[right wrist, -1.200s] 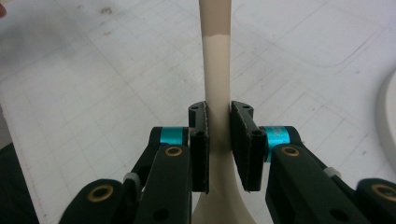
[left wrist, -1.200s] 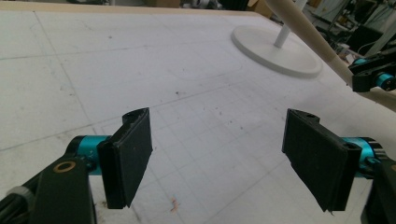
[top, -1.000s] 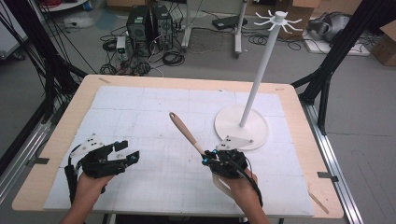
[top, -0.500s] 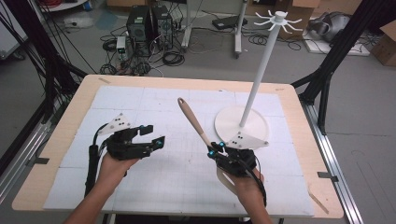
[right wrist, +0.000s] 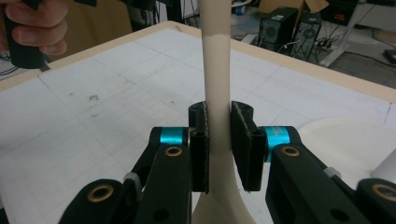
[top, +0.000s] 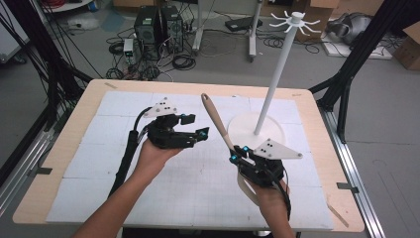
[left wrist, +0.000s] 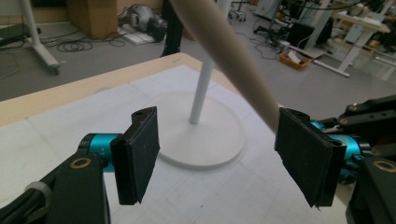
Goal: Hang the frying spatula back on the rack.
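**Even indoor light, soft focus up close**

The high view is evenly lit from above, moderately bright, with the white table [top: 198, 198] covering almost washed out and only faint, diffuse shadows under the hands. The floor behind is dimmer and greyer. All three pictures are soft and slightly grainy. In the left gripper view, the wooden handle [left wrist: 224, 51] close to the lens is blurred, and the background bends at the edges. In the right gripper view, the black fingers [right wrist: 200, 144] lose detail in shadow.

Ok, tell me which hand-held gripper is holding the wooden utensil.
The right hand-held gripper: its jaws clamp the wooden utensil's handle, while the left hand-held gripper stands open beside it.
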Motion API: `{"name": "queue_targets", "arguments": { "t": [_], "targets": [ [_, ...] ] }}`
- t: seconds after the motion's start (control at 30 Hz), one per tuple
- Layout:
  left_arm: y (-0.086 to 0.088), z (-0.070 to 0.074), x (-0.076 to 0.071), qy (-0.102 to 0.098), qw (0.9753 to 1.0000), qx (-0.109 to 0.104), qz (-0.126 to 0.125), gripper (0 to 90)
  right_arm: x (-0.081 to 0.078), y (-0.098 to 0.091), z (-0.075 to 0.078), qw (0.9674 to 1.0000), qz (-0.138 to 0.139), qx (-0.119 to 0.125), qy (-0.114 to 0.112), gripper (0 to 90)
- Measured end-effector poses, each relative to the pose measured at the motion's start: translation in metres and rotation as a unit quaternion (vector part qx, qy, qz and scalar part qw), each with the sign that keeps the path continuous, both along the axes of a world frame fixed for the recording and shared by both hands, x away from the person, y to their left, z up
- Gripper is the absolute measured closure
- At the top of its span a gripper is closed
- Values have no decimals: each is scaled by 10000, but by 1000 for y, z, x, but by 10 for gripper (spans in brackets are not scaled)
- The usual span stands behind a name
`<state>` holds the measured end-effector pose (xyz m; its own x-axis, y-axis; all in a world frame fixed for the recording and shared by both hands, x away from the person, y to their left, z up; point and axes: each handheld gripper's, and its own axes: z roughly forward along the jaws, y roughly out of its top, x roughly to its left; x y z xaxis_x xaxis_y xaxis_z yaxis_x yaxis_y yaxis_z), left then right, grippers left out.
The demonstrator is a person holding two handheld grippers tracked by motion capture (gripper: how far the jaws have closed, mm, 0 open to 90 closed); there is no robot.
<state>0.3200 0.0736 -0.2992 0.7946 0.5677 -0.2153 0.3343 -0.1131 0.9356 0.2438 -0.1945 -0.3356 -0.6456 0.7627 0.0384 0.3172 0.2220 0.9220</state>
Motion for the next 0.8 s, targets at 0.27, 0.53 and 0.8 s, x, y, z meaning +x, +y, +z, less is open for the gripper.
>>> {"name": "queue_targets", "arguments": {
  "t": [0.27, 0.53, 0.8],
  "targets": [
    [-1, 4, 2, -63, 9994, -309, -143, 336, -2, 1, 0, 9999, 18, 73, -109, 783],
    [3, 7, 1, -91, 9983, -530, -222, 382, -4, 12, 1, 9997, 186, 40, -162, 783],
    [2, 7, 1, -29, 9979, -604, -221, 492, -5, 18, -4, 9995, 293, -13, -130, 783]
  ]
}}
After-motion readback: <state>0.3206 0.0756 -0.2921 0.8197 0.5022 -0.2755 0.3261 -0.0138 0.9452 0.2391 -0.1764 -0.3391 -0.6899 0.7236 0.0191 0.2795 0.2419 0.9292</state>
